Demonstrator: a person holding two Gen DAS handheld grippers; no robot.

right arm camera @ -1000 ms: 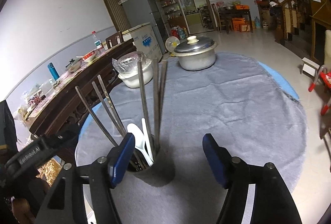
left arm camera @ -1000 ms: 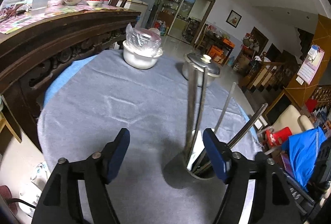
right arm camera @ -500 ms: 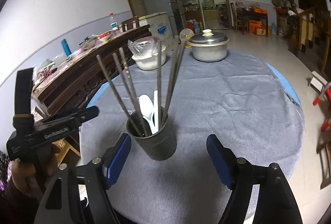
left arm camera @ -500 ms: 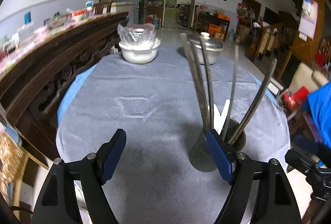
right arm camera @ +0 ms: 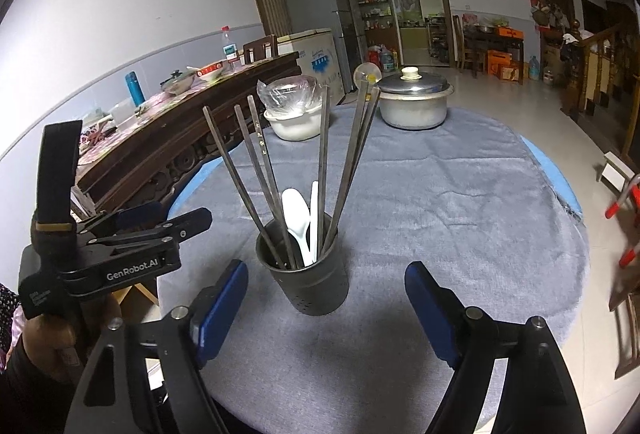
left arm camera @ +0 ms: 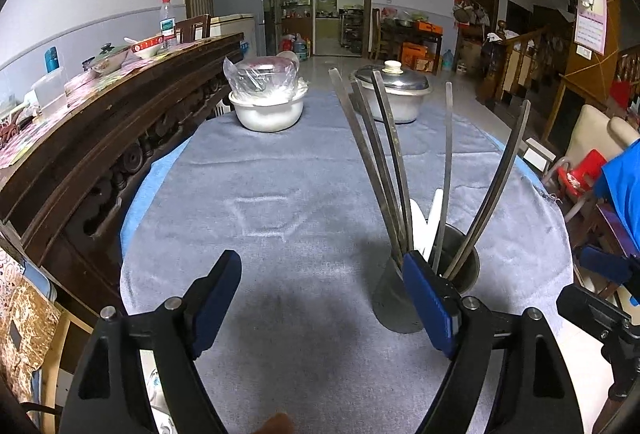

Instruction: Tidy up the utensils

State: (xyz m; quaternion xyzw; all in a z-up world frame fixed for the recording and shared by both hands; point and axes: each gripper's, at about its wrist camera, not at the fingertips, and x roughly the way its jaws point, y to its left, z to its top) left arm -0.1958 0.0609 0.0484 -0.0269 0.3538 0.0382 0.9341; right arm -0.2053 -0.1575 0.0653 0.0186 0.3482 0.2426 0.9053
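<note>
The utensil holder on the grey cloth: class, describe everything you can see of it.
The utensil holder is a dark, dull metal cup with small holes near its base. It stands upright on the grey cloth, near the table's front edge. Inside, long metal chopsticks fan outward against its rim, with a white plastic spoon between them. Neither hand-held gripper touches it.

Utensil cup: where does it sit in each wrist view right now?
Left wrist: the utensil cup stands right of center, partly behind the left tool's right finger.
Right wrist: the cup stands just left of center, above the right tool.
Shared landmark: the lidded metal pot at the table's far end.
</note>
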